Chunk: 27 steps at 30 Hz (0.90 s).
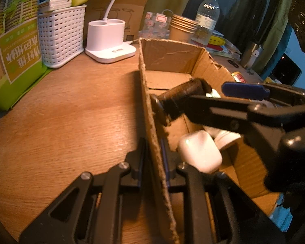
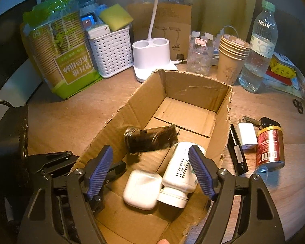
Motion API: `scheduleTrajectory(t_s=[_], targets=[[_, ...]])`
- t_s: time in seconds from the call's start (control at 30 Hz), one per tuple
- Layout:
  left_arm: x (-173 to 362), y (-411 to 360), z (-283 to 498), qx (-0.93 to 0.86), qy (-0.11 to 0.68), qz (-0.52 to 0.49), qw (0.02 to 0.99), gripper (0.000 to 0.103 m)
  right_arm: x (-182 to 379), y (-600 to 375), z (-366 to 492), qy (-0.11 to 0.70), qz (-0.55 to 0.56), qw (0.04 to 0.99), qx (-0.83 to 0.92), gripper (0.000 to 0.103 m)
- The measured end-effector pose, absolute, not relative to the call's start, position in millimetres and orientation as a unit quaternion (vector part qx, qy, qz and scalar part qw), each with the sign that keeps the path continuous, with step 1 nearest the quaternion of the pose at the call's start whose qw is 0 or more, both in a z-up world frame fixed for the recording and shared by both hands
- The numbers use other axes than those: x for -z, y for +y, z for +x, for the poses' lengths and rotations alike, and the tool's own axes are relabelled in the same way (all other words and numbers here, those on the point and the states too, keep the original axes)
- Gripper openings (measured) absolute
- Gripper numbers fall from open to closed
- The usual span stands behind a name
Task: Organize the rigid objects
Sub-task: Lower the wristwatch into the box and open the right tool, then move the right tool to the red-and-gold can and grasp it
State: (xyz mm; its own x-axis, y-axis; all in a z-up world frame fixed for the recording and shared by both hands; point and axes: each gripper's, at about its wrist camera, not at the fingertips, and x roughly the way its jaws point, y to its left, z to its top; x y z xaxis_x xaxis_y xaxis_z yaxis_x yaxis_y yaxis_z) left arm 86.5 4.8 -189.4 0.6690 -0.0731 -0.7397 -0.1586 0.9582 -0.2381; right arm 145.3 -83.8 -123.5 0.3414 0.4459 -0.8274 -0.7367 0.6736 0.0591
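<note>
Left wrist view
left gripper: fingers closed on the left wall of the cardboard box, one finger outside, one inside
box position: open-topped, standing on the wooden counter, right of centre
white case: small, rounded, on the box floor just beside the inner finger
dark jar: lying on its side in the box, lid end against the left wall
right gripper: reaches in from the right above the box, blue pad showing, fingers apart
behind the box: white lamp base, white basket, stack of paper cups, water bottle

Right wrist view
right gripper: fingers spread wide over the near end of the box, pads clear of everything, nothing held
white bottle: on its side on the box floor, cap toward the camera, partly behind the right pad
white case: touching the bottle's left side
dark jar: on its side further in, near the left wall
left gripper: black frame visible at the box's left wall, low left; its fingertips are hidden
on the counter right of the box: black stick-shaped item, white charger plug, key, red can, close together
</note>
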Motion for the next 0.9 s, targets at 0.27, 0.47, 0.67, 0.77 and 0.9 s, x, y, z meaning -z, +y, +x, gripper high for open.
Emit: scheduleTrajectory(t_s=[0.27,0.47,0.67,0.77,0.9], targets=[[189.9,6.8,87.4,-0.025,0.406,-0.143,0.902,0.016,114.9,-97.1,147.9,0.431,-0.155,0.811,-0.363,0.079],[190.2,7.2,87.2,-0.025,0.406,-0.142,0.902,0.016,107.1,-113.4,152.9,0.424,-0.141,0.822,-0.353,0.079],[190.3,6.9,86.8,-0.029,0.405,-0.142,0.903,0.016,99.0,-134.6,160.3,0.416,-0.126,0.835,-0.338,0.079],[190.3,7.0,86.6,-0.031,0.405,-0.141,0.903,0.016,98.1,-144.4,165.9,0.415,-0.119,0.84,-0.329,0.079],[189.9,6.8,86.2,-0.033,0.405,-0.141,0.903,0.016,98.5,-158.2,173.7,0.416,-0.111,0.846,-0.315,0.079]])
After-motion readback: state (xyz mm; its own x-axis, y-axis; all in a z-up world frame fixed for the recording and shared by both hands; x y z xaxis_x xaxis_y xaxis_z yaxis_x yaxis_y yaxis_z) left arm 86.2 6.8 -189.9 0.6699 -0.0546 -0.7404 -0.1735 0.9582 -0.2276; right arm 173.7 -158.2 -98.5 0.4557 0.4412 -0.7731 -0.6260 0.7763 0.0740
